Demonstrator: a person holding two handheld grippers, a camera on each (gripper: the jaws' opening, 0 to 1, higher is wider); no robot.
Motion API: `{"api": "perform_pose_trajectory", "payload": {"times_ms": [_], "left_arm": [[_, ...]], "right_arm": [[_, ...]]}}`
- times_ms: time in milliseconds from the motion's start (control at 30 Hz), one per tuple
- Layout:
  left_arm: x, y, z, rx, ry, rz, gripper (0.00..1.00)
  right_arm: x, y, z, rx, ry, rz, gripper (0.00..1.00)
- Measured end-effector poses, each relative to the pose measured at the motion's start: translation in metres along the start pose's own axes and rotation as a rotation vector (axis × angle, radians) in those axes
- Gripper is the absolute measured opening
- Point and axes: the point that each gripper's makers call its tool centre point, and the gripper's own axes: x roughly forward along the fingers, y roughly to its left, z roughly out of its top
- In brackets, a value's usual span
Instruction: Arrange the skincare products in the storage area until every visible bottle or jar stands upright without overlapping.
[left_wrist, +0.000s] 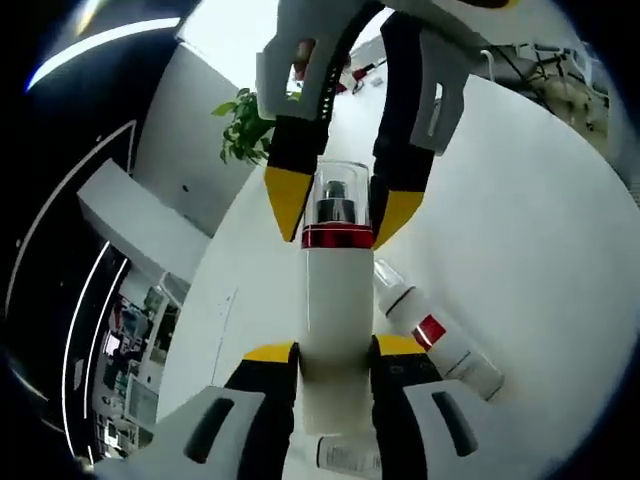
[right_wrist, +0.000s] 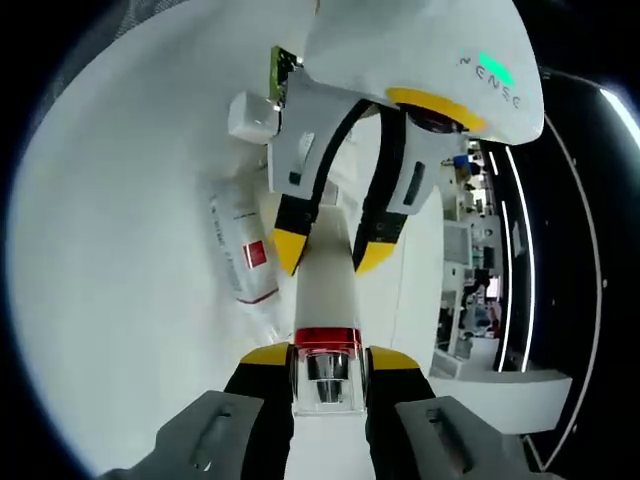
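Observation:
A white pump bottle (left_wrist: 338, 300) with a red band and a clear cap is held between both grippers above the white table. My left gripper (left_wrist: 335, 350) is shut on its white body. My right gripper (left_wrist: 342, 208) comes in from the top, its yellow tips on either side of the clear cap. In the right gripper view, my right gripper (right_wrist: 328, 358) is shut on the cap end of the bottle (right_wrist: 328, 290), and the left gripper (right_wrist: 330, 248) clamps the body further along. A second white bottle (left_wrist: 440, 338) with a red label lies flat on the table (right_wrist: 240, 250).
The white table (left_wrist: 540, 230) spreads out on all sides. A small white box-like item (right_wrist: 250, 115) rests beyond the lying bottle. Another labelled white item (left_wrist: 345, 457) lies under my left jaws. A green plant (left_wrist: 245, 125) and shelving (right_wrist: 470, 250) stand past the table edge.

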Motion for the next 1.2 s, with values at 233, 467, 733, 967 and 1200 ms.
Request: {"api": "perform_pose_trajectory", "payload": {"times_ms": [233, 467, 733, 967, 1200], "left_arm": [[0.004, -0.003, 0.002, 0.019, -0.001, -0.005, 0.36], [0.01, -0.003, -0.001, -0.071, -0.003, -0.019, 0.29], [0.011, -0.003, -0.001, -0.074, -0.012, -0.011, 0.25], [0.011, -0.006, -0.002, 0.022, -0.003, -0.021, 0.26], [0.014, -0.012, -0.006, 0.066, 0.025, -0.042, 0.35]], "right_arm": [[-0.001, 0.0, 0.002, 0.006, -0.002, 0.001, 0.17], [0.0, 0.001, 0.001, 0.021, -0.002, 0.008, 0.17], [0.0, 0.002, 0.0, 0.025, 0.001, 0.012, 0.17], [-0.001, 0.001, 0.001, 0.022, 0.0, 0.012, 0.17], [-0.001, 0.003, 0.001, 0.032, 0.003, 0.02, 0.17]]}}
